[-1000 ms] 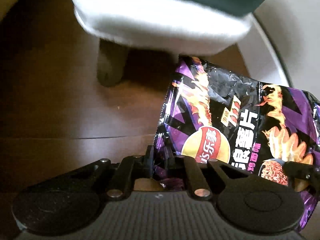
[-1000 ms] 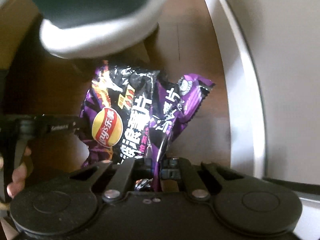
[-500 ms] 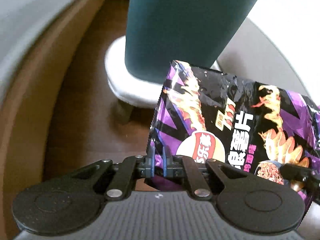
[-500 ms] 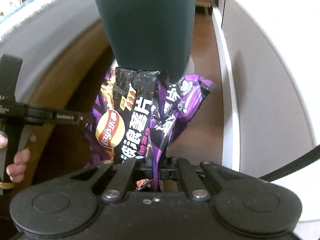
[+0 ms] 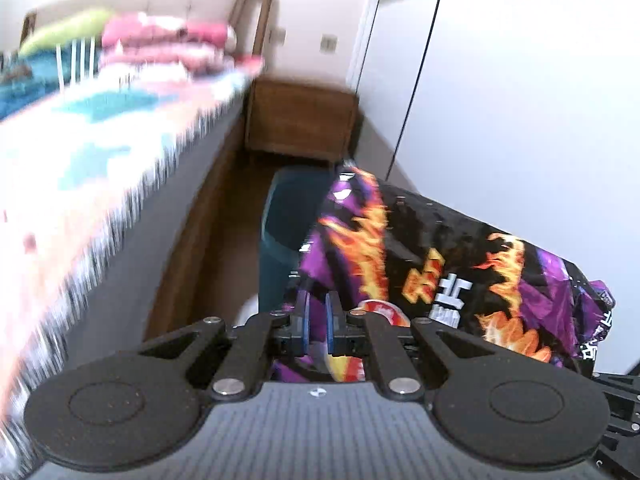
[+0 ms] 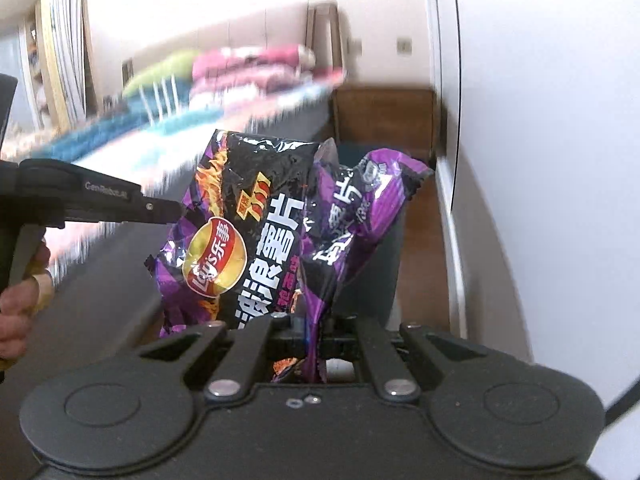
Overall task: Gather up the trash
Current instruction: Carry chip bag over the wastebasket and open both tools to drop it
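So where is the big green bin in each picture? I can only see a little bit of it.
Left wrist view: the teal bin sits in the middle, on the floor beside the bed, its right side hidden by the chip bag.
Right wrist view: the bin shows right of middle, only its top peeking out behind the chip bag.
Shared landmark: the wooden nightstand just behind the bin.
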`<state>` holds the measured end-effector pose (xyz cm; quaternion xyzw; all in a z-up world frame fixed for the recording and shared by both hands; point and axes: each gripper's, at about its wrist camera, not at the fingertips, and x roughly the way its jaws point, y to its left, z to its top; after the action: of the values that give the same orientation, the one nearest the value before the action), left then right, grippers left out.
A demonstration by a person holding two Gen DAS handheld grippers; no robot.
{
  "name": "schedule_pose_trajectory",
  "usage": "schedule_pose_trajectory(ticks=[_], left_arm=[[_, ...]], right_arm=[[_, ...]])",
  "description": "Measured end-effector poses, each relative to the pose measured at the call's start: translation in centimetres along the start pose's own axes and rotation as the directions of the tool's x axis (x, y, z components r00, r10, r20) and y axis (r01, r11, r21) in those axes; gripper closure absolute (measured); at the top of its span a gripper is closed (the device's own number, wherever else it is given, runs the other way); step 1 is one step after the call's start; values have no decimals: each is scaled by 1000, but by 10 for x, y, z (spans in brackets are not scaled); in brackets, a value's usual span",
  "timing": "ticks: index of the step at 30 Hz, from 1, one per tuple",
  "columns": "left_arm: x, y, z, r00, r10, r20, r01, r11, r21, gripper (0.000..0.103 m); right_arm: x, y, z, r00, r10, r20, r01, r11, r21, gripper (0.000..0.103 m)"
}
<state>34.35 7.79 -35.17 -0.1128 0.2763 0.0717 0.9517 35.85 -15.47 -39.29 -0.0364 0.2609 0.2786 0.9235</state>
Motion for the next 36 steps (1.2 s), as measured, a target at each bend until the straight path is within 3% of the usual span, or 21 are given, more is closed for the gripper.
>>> schedule_pose_trajectory(ticks=[4,7,10,15,18,29,36], left_arm=[[-9,-6,48,996,22,91,-22,1000,3,95],[8,7,89,994,13,107,-13,1000,-2,95],[22,14,121,994,-78,81,81,996,-27,95],[64,28,144,981,-182,62,186,980,-74,96],[88,36,147,971,-233,54,238,965,-107,96],[143,52,131,977,-214,12,214,973,-91,96],[183,37,101,973,-207,-100,205,978,-33,96]], right_arm=[[-5,-10,31,996,-18,90,19,1000,-2,101],[2,-15,55,989,-33,141,37,999,-24,101],[14,-22,75,986,-22,168,30,999,-43,101],[32,-23,98,978,-34,204,52,995,-83,101],[55,-26,113,976,-74,203,96,991,-98,100],[177,-27,117,985,-111,134,115,993,-20,100],[230,-1,92,987,-149,64,157,977,-142,100]])
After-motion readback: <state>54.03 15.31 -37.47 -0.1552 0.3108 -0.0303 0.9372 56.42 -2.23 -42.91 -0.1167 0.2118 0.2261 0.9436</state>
